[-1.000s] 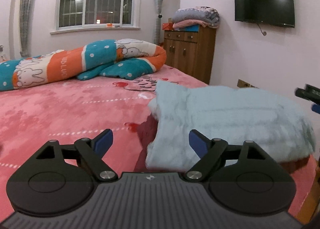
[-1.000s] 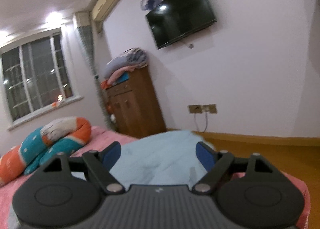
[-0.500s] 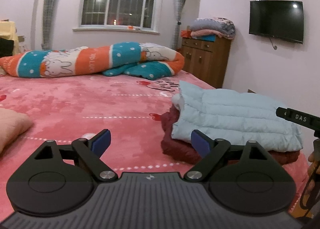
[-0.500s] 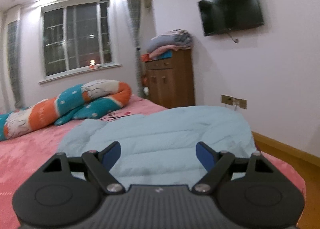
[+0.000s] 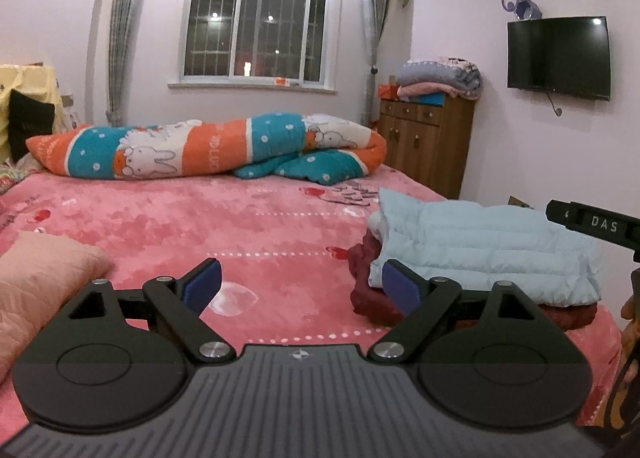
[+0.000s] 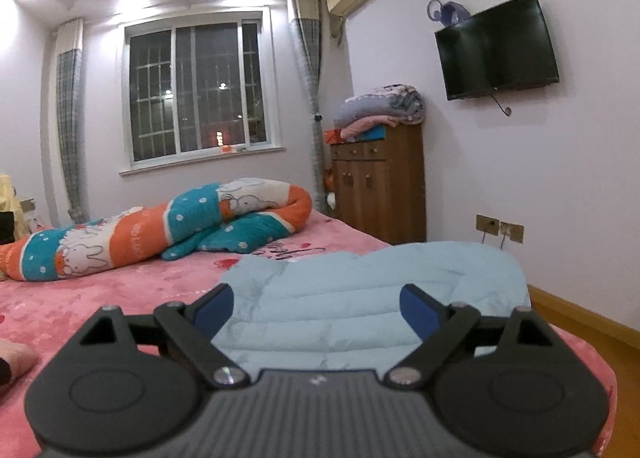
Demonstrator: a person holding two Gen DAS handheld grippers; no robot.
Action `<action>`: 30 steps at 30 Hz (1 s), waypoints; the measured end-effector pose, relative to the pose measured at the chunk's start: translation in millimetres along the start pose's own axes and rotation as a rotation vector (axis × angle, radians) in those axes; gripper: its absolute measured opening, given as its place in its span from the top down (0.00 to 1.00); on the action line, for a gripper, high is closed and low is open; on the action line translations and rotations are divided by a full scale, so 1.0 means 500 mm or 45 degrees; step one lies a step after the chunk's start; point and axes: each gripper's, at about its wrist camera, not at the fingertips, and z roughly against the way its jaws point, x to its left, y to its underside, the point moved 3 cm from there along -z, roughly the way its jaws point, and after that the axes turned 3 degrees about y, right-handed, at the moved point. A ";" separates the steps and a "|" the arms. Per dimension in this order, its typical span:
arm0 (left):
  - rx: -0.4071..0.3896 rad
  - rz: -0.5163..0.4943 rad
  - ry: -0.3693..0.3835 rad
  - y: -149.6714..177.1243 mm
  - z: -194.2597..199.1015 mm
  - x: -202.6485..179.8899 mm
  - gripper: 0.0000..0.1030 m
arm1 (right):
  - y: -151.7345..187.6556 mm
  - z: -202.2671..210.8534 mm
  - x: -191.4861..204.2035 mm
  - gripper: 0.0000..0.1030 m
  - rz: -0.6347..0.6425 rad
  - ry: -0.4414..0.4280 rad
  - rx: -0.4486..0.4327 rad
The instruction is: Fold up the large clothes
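Bed (image 5: 248, 225): big, with a pink fuzzy cover with little hearts on it.
Blue coat (image 5: 480, 254): puffy and light blue, folded flat, near the right corner of the bed at the front. In the right view it fills the space just past the tongs (image 6: 360, 298).
Red coat (image 5: 368, 290): dark red, folded, lying under the blue coat. Only its edge peeks out.
Left gripper (image 5: 300, 286): its blue tongs are spread wide with nothing between them. It hangs over the pink cover, left of the coats, not touching them.
Right gripper (image 6: 316, 310): its tongs are opening wide. They pinch nothing. The blue coat shows behind the gap.
Quilt (image 5: 208, 149): rolled up, orange, teal and white with bunnies, at the far end of the bed by the window.
Pillow (image 5: 36, 282): pink, at the left edge of the bed.
Cabinet (image 5: 424, 141): brown wood, by the wall, with folded blankets on top.
TV (image 5: 558, 57): black, on the wall.
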 end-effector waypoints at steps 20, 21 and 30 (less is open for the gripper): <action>-0.094 0.041 -0.101 -0.007 0.051 0.027 0.00 | -0.016 0.051 0.052 0.01 0.047 -0.071 -0.060; -0.097 0.038 -0.113 -0.007 0.052 0.027 0.00 | -0.016 0.053 0.055 0.01 0.050 -0.075 -0.064; -0.115 0.059 -0.167 -0.007 0.056 0.033 0.00 | -0.013 0.061 0.073 0.01 0.071 -0.114 -0.067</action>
